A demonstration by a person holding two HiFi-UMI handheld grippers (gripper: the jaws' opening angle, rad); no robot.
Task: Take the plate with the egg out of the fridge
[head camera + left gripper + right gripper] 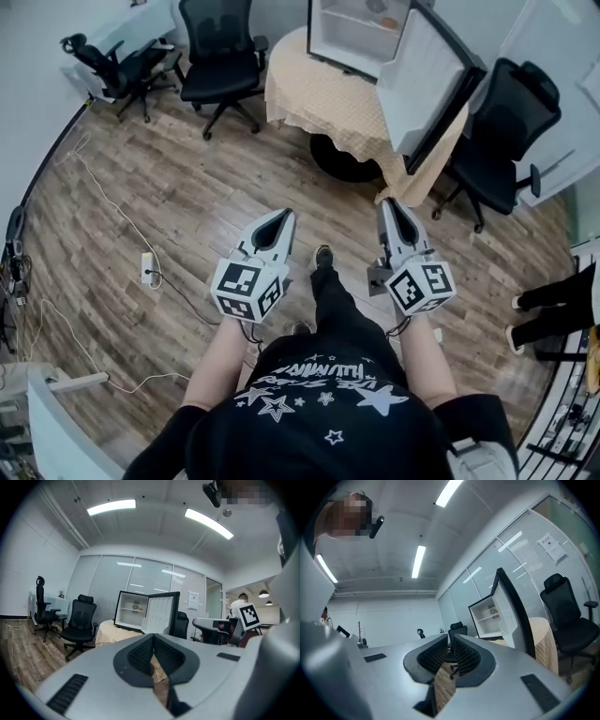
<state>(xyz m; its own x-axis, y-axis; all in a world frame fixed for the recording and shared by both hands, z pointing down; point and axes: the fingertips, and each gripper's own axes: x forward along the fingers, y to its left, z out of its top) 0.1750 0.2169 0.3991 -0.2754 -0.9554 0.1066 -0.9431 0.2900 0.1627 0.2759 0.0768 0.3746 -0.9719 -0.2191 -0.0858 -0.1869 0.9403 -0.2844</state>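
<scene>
A small fridge (356, 37) stands with its door (427, 84) swung open on a round table with a beige cloth (319, 98), a few steps ahead of me. In the left gripper view the fridge (123, 613) shows a small plate (136, 606) on its upper shelf. The right gripper view also shows that plate (493, 611), too far off to make out the egg. My left gripper (281, 217) and right gripper (389, 204) are held side by side at waist height over the wooden floor. Both are shut with nothing between the jaws and far from the fridge.
Black office chairs stand left of the table (220, 56), at the far left (122, 66) and right of the fridge door (511, 141). A power strip (147, 267) with cables lies on the floor at left. A person's legs (548, 309) show at the right edge.
</scene>
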